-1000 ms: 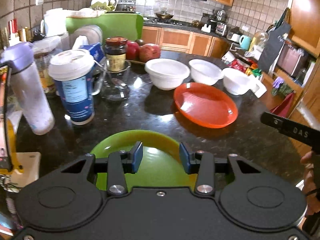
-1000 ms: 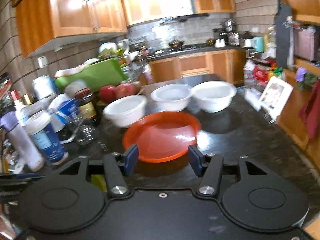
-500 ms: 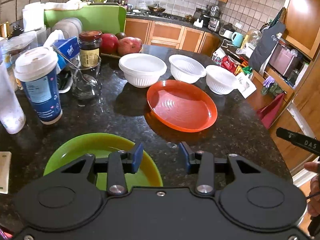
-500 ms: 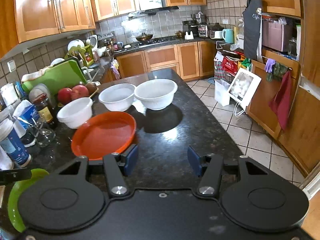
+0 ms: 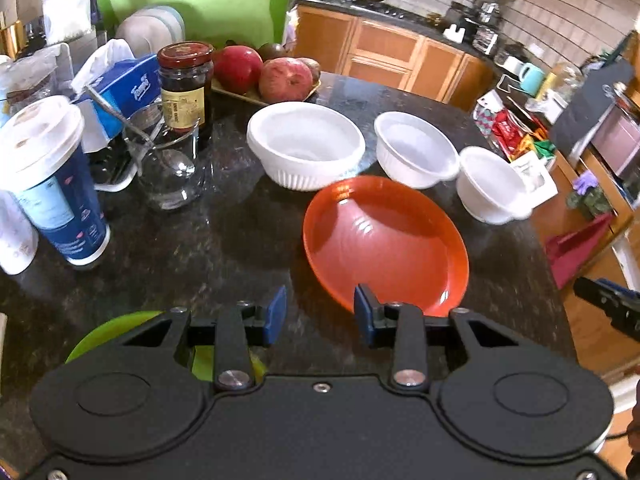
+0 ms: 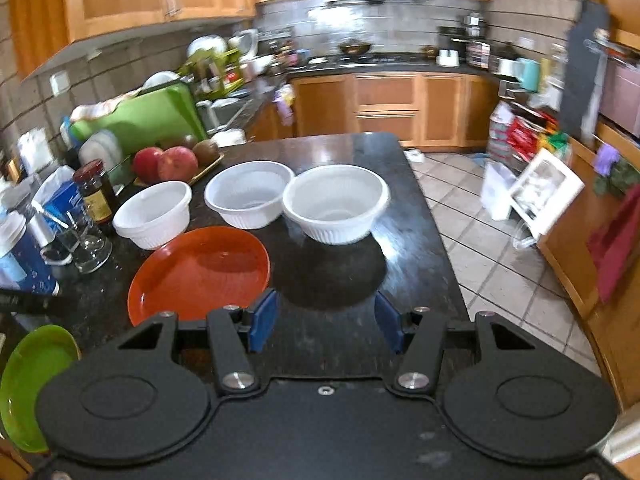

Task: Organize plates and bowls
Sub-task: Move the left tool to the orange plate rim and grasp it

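Note:
An orange plate lies on the black granite counter, with three white bowls behind it: left, middle, right. A green plate lies at the near left, partly hidden under my left gripper, which is open and empty just before the orange plate's near rim. In the right wrist view my right gripper is open and empty above the counter, in front of the nearest white bowl. The orange plate and green plate lie to its left.
A lidded paper cup, a glass with a spoon, a dark jar, a tissue box and a fruit tray crowd the counter's left and back. The counter's right edge drops to a tiled floor.
My left gripper moved right from over the green plate to the orange plate's near rim. My right gripper swung right, then back toward the nearest bowl. Both stayed open.

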`<action>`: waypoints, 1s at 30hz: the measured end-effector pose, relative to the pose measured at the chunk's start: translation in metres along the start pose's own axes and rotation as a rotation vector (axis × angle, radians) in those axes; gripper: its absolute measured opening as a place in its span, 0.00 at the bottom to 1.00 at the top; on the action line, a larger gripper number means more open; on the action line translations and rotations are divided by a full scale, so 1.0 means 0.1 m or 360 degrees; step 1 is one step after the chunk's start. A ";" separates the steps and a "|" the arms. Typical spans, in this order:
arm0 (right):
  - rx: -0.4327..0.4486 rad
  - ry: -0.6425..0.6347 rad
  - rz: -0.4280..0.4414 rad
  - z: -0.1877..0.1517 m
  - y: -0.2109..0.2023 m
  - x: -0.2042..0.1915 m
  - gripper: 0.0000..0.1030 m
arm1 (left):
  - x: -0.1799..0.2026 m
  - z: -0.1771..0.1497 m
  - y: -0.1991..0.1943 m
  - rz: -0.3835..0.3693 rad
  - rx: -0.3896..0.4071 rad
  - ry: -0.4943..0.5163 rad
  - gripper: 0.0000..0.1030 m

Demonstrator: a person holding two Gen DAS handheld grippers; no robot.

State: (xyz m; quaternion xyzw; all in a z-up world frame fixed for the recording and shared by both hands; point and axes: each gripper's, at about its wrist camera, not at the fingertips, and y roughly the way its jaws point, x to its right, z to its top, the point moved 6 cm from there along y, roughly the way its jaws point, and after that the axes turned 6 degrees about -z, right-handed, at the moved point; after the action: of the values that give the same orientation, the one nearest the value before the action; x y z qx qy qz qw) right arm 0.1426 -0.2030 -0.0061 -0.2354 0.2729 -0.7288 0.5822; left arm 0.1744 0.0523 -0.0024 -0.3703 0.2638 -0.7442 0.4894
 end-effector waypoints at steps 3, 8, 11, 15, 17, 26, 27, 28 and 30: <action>-0.0013 -0.0093 0.0098 0.13 0.18 -0.10 0.54 | 0.03 0.13 0.16 0.0042 -0.0035 -0.0027 0.44; -0.0108 -0.0173 0.0261 0.31 0.56 -0.29 0.54 | 0.02 0.24 0.45 0.0121 -0.0133 -0.0062 0.44; -0.0206 -0.0176 0.0331 0.37 0.81 -0.38 0.53 | 0.00 0.29 0.60 0.0140 -0.0189 -0.0080 0.44; -0.0337 -0.0165 0.0375 0.37 1.10 -0.50 0.53 | -0.06 0.37 0.73 0.0153 -0.0231 -0.0116 0.44; -0.0376 -0.0159 0.0383 0.37 1.20 -0.52 0.53 | -0.10 0.39 0.78 0.0181 -0.0234 -0.0140 0.44; -0.0424 -0.0196 0.0435 0.36 1.43 -0.69 0.47 | -0.12 0.43 0.98 0.0214 -0.0278 -0.0143 0.44; -0.0432 -0.0195 0.0443 0.36 1.43 -0.68 0.47 | -0.11 0.43 1.00 0.0219 -0.0281 -0.0136 0.44; -0.0444 -0.0190 0.0448 0.35 1.46 -0.67 0.47 | -0.10 0.43 1.02 0.0223 -0.0286 -0.0128 0.44; -0.0462 -0.0185 0.0448 0.34 1.52 -0.67 0.41 | -0.09 0.42 1.05 0.0215 -0.0300 -0.0122 0.44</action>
State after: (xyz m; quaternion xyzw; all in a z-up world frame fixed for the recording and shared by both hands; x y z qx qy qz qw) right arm 0.2887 -0.1684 -0.0844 -0.3181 0.3710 -0.5785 0.6531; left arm 0.2668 0.0192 -0.0598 -0.4241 0.3380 -0.6667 0.5113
